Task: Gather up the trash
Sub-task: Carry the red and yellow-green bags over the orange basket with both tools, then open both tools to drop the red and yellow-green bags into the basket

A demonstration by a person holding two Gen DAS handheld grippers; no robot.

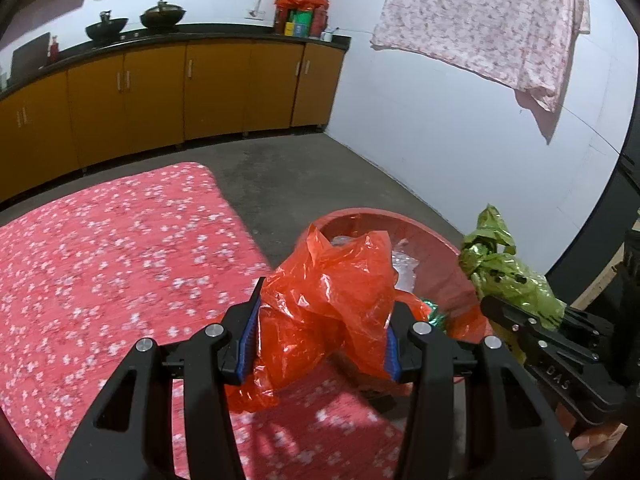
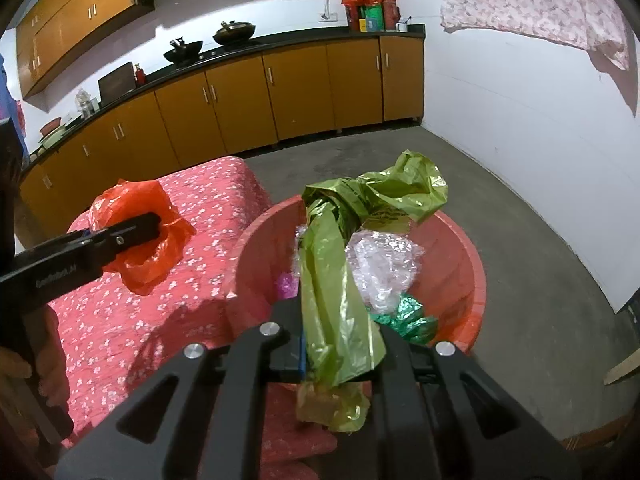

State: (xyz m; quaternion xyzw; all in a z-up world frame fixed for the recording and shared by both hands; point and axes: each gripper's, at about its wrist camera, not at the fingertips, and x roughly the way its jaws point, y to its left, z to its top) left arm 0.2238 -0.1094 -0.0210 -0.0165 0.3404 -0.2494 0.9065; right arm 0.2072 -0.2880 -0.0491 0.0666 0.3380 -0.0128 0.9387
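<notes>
My left gripper (image 1: pixel 322 332) is shut on a crumpled orange plastic bag (image 1: pixel 332 300) and holds it above the edge of the red flowered cloth (image 1: pixel 100 280), just left of the red basin (image 1: pixel 436 248). The bag also shows in the right wrist view (image 2: pixel 136 240). My right gripper (image 2: pixel 340 344) is shut on a crumpled green plastic bag (image 2: pixel 340 280) and holds it over the red basin (image 2: pixel 468 248). The basin holds clear plastic wrap (image 2: pixel 384 264), a green foil wrapper (image 2: pixel 408 316) and a pink scrap (image 2: pixel 286 284).
The red flowered cloth (image 2: pixel 168 280) covers a low surface left of the basin. Orange kitchen cabinets (image 1: pixel 160 92) with pots line the far wall. A white wall (image 1: pixel 460 120) with a hanging pink cloth (image 1: pixel 488 20) stands on the right. The floor (image 2: pixel 540 260) is grey concrete.
</notes>
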